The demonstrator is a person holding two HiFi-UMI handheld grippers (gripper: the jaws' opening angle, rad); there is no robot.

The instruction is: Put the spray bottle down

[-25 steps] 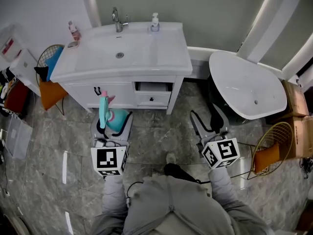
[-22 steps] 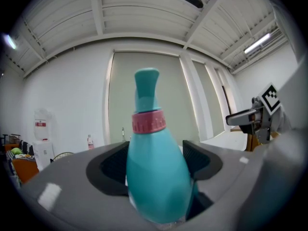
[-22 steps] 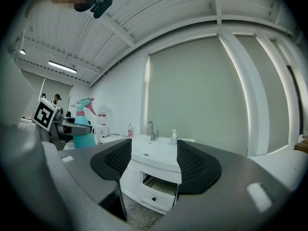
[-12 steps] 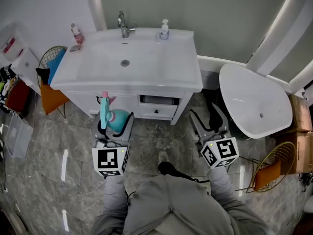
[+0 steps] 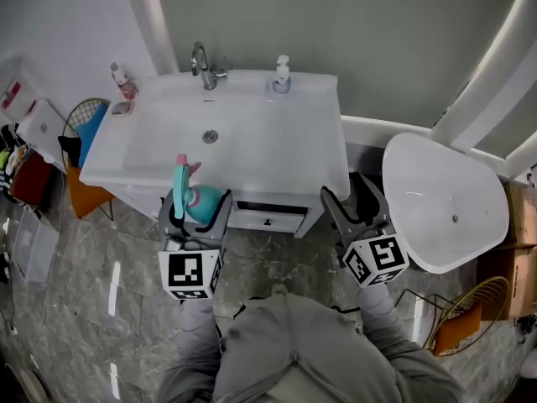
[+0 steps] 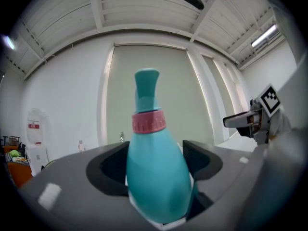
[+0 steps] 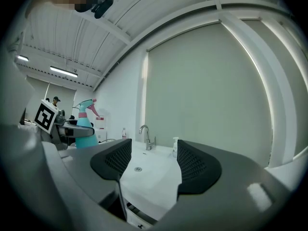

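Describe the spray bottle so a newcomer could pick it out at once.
Find the white vanity basin; by its front edge, towards the left, the left gripper holds the spray bottle upright. It is teal with a pink collar and pink trigger, unlike the pale pump bottle beside the faucet and the small bottle at the basin's back-left corner.
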